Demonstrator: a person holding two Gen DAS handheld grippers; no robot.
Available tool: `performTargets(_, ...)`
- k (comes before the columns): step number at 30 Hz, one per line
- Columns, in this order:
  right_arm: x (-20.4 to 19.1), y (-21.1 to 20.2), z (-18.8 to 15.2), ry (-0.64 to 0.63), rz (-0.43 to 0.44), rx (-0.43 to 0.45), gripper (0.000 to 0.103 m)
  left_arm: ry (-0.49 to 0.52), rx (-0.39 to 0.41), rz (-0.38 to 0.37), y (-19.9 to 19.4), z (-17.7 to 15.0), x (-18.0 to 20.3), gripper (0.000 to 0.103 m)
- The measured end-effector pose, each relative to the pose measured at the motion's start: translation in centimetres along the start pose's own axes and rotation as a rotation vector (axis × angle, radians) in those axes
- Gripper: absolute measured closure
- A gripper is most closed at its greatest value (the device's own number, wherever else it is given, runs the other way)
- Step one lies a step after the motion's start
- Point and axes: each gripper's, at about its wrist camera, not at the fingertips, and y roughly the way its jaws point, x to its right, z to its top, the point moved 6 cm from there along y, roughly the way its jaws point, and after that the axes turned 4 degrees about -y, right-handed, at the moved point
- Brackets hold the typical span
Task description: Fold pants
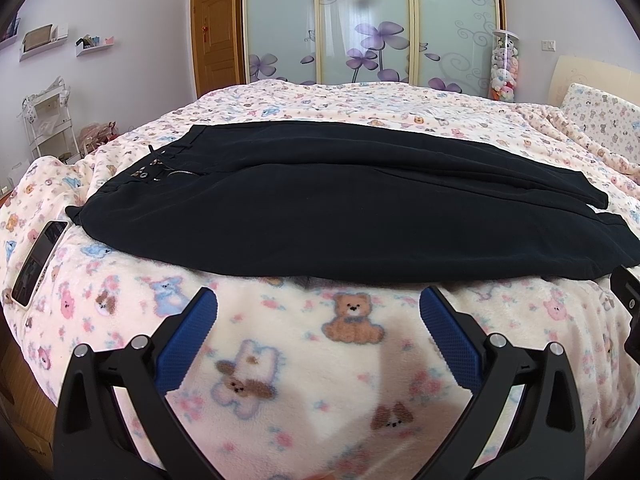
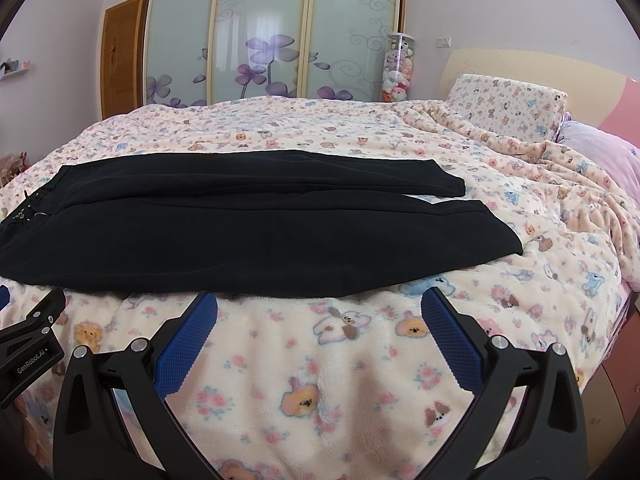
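Black pants (image 1: 328, 208) lie flat across the bed, waistband with drawstring and metal eyelets to the left, both legs running right, cuffs at the right end. They also show in the right wrist view (image 2: 240, 224). My left gripper (image 1: 318, 304) is open and empty, hovering over the blanket just in front of the pants' near edge. My right gripper (image 2: 320, 304) is open and empty, also just short of the near edge, further toward the cuffs. The left gripper's body (image 2: 28, 344) shows at the left edge of the right wrist view.
The bed carries a pink teddy-print blanket (image 1: 352, 360). A phone (image 1: 38, 260) lies on it left of the waistband. A pillow (image 2: 508, 108) and a pink headboard stand at the right. A wardrobe with sliding flower doors (image 1: 368, 20) stands behind the bed.
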Motion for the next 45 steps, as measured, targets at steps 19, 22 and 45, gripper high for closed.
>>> performTargets(19, 0.2, 0.3, -0.4, 0.019, 0.024, -0.004, 0.001, 0.001, -0.011, -0.032, -0.2, -0.6, 1.4, 0.002)
performTargets(22, 0.2, 0.4, -0.2, 0.012, 0.034, -0.011, 0.001, 0.001, -0.009, -0.029, -0.2, -0.7, 1.3, 0.002)
performTargets(45, 21.5, 20.8, 17.5, 0.476, 0.437, -0.125, 0.001, -0.139, 0.058, -0.291, 4.3, 5.9, 2.2, 0.002)
